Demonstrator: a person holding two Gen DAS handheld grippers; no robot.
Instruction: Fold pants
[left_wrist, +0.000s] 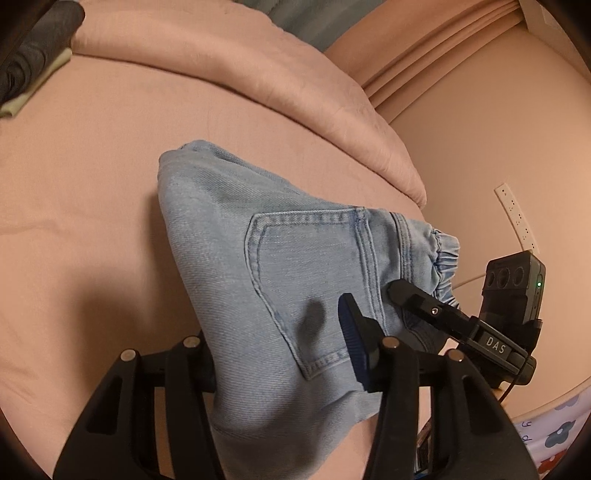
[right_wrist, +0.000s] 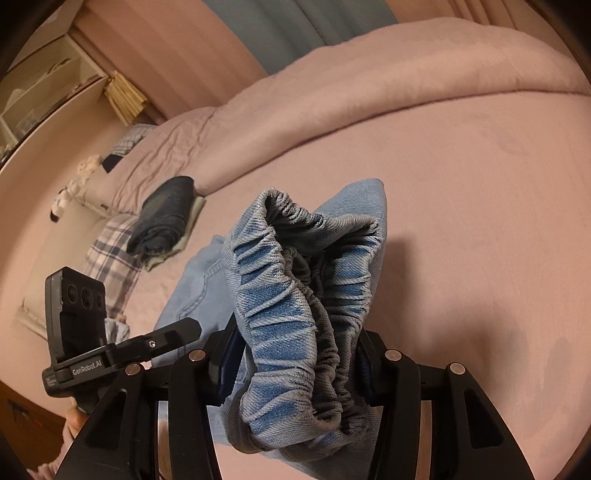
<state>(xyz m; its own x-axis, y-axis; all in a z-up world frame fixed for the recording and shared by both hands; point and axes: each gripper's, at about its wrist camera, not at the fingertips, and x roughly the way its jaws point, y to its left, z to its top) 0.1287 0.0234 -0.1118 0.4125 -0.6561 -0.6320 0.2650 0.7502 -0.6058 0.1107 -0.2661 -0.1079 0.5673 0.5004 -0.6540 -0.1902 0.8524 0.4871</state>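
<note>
Light blue denim pants (left_wrist: 258, 251) are lifted above a pink bed sheet (left_wrist: 85, 177), back pocket facing the left wrist camera. My left gripper (left_wrist: 280, 373) is shut on the pants fabric below the pocket; one blue-padded finger (left_wrist: 354, 343) shows over the cloth, the other is hidden under it. My right gripper (right_wrist: 295, 365) is shut on the bunched elastic waistband (right_wrist: 295, 288) of the same pants. The right gripper also shows in the left wrist view (left_wrist: 399, 291) at the waistband edge. The far leg end rests on the sheet.
A pink duvet (left_wrist: 236, 62) is heaped along the far side of the bed. A folded dark garment (right_wrist: 162, 218) lies on the sheet near a plaid pillow (right_wrist: 110, 258). A shelf (right_wrist: 48, 85) stands beyond the bed; a white power strip (left_wrist: 517, 218) lies on the floor.
</note>
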